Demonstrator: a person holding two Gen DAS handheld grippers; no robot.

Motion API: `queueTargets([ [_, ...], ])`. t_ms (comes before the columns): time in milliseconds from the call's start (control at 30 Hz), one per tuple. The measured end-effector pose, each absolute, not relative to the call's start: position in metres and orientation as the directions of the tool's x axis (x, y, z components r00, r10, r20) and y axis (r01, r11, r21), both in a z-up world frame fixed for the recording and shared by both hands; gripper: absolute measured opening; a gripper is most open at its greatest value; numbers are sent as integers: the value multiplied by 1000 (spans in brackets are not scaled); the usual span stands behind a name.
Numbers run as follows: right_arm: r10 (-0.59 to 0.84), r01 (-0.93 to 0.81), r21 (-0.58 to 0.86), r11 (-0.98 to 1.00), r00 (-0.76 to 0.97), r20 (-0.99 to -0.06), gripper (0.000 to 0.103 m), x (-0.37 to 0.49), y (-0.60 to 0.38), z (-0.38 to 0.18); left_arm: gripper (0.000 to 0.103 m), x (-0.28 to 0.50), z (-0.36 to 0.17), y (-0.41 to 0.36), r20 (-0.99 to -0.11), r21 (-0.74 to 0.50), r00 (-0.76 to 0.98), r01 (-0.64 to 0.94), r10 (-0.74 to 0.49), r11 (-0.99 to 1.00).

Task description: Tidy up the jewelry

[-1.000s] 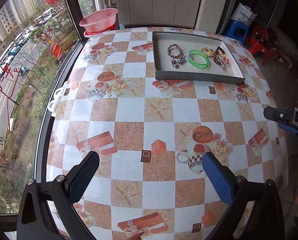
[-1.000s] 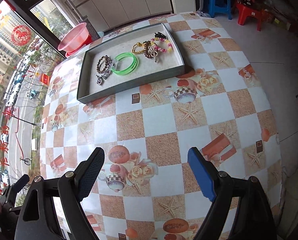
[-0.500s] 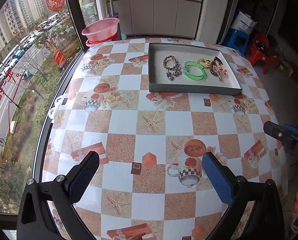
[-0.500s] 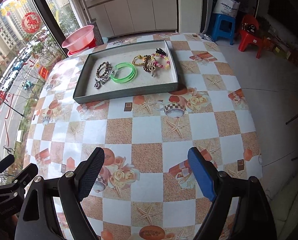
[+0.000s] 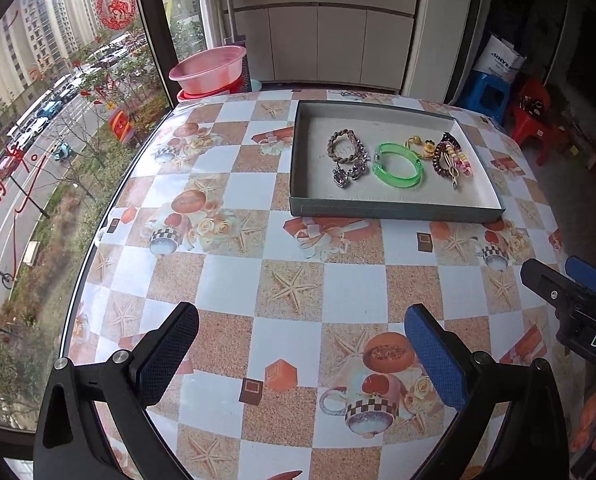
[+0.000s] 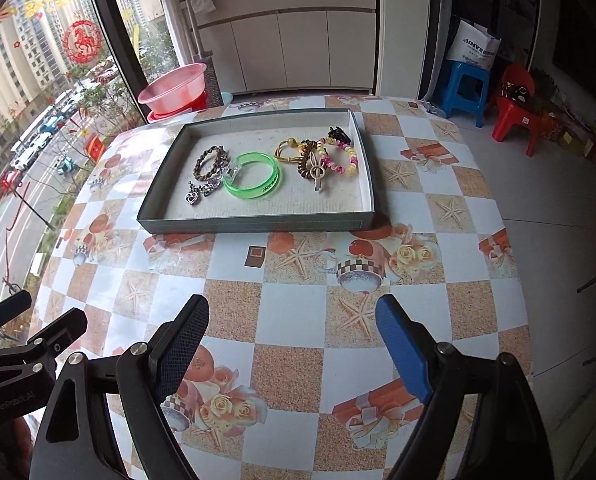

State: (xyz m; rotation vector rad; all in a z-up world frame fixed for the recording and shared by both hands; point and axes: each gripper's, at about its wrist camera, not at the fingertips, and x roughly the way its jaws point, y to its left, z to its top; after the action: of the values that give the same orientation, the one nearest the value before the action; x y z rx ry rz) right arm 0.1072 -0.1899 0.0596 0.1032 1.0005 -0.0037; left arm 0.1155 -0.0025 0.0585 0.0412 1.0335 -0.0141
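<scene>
Task looks near done or done, judging from layout: all jewelry sits inside the grey tray (image 6: 253, 222) at far side of the tabletop (image 6: 298, 312), nothing loose on the checkered cloth as far as both views show. L to R in tray: braided brown bracelet (image 6: 209, 162) w/ silver charm pieces (image 6: 199, 194) just below it, then green bangle (image 6: 251, 180) touching/just beside the charms, then yellow cord piece (image 6: 287, 148), dark coiled bracelet (image 6: 310, 164) and pink-yellow bead bracelet (image 6: 344, 158) bunched together, black clip (image 6: 338, 133) at far right corner. Right cluster overlaps, so maybe some spacing left to do; can't tell if required. Left gripper (image 5: 302, 352) hovers over near tabletop, well apart from tray, jaws spread wide, holding nothing, touching nothing. Right gripper (image 6: 291, 342) same: jaws wide apart, empty, above cloth, well short of tray. Each gripper also visible at edge of the other's view.
</scene>
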Motion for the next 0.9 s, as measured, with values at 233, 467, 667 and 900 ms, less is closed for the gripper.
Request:
queueTargets([
  [233,30,75,87,993,560,-828,87,119,-195,49,103,127,51,-11,-840,58,543,51,21,997],
  [467,6,70,57,996,584,-811,87,127,-198,47,103,136,43,-12,-833,50,552,37,21,998],
  [667,11,57,55,997,583,-812,87,131,-196,44,103,141,35,-10,-842,34,540,24,16,999],
  [900,19,48,57,997,580,-814,87,134,-191,41,103,143,32,-11,-845,29,535,21,13,999],
])
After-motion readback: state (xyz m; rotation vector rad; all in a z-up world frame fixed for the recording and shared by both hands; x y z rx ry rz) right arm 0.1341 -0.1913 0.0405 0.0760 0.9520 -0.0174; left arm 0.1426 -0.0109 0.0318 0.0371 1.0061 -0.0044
